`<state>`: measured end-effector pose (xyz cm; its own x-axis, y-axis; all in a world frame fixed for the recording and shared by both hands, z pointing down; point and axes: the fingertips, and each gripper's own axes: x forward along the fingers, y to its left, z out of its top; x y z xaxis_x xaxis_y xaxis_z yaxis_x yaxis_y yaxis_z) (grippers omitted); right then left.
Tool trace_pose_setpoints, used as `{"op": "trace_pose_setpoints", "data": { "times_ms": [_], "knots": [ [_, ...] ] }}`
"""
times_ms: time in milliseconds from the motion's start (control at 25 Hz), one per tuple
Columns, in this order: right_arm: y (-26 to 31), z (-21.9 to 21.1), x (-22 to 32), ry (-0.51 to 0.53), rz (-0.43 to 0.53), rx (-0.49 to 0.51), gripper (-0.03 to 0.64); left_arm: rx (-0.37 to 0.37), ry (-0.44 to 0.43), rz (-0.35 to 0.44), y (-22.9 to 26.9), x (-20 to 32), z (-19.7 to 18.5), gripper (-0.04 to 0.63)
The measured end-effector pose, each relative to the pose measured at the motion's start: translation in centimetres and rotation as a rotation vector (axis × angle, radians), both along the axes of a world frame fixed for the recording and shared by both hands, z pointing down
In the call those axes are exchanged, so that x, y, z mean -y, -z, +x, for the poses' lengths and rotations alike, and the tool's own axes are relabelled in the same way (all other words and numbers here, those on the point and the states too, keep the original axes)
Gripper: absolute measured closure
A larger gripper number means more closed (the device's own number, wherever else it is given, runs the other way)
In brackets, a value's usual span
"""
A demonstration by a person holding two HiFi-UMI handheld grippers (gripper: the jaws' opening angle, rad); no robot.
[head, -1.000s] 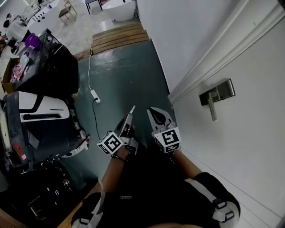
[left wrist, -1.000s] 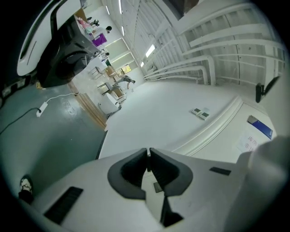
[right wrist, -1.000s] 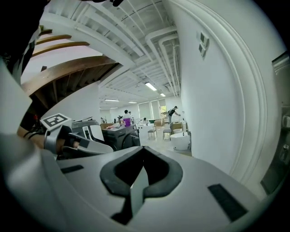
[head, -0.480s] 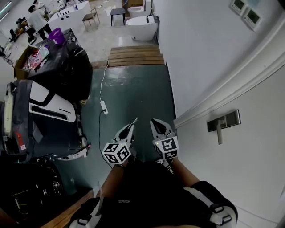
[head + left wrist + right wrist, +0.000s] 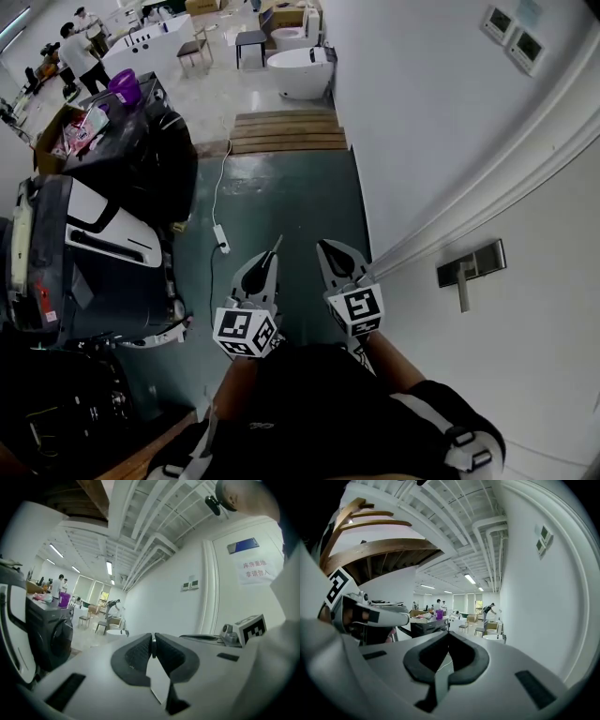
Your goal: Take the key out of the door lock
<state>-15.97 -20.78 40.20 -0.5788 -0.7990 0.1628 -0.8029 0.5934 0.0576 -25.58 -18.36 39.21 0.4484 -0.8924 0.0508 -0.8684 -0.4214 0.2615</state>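
Note:
In the head view my left gripper (image 5: 272, 255) is held close to the body and points forward over the green floor. It is shut on a thin silvery key (image 5: 277, 243) that sticks out past its tips. The left gripper view shows the key (image 5: 153, 645) as a narrow metal edge pinched between the black pads. My right gripper (image 5: 328, 246) sits beside it, shut with nothing in it. The metal lever handle (image 5: 463, 281) and its plate (image 5: 472, 262) are on the white door (image 5: 525, 375), to the right of both grippers and apart from them.
Black and white machines (image 5: 103, 272) stand along the left. A power strip with its cable (image 5: 221, 246) lies on the floor ahead, a wooden pallet (image 5: 286, 131) beyond it. A white toilet (image 5: 300, 66) and people (image 5: 80, 52) are far back. The white wall (image 5: 422, 122) bounds the right.
The head view has lifted and shows more of the room. Both grippers have settled slightly lower and nearer the body, still side by side. The left one keeps the key.

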Motion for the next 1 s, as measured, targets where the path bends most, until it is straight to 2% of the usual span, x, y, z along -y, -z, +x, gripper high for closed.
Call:
{"op": "trace_pose_setpoints", "data": {
  "times_ms": [320,600,1000],
  "knots": [
    [6.4,0.9,0.4,-0.023,0.147,0.003,0.607,0.029,-0.003,0.116,5.4,0.4,0.5,0.558],
    [9.8,2.0,0.1,-0.064,0.233,-0.006,0.607,0.066,0.025,0.195,9.1,0.5,0.4,0.557],
    [9.8,3.1,-0.7,-0.082,0.244,-0.007,0.607,0.129,0.021,0.219,8.7,-0.5,1.8,0.558]
  ]
}}
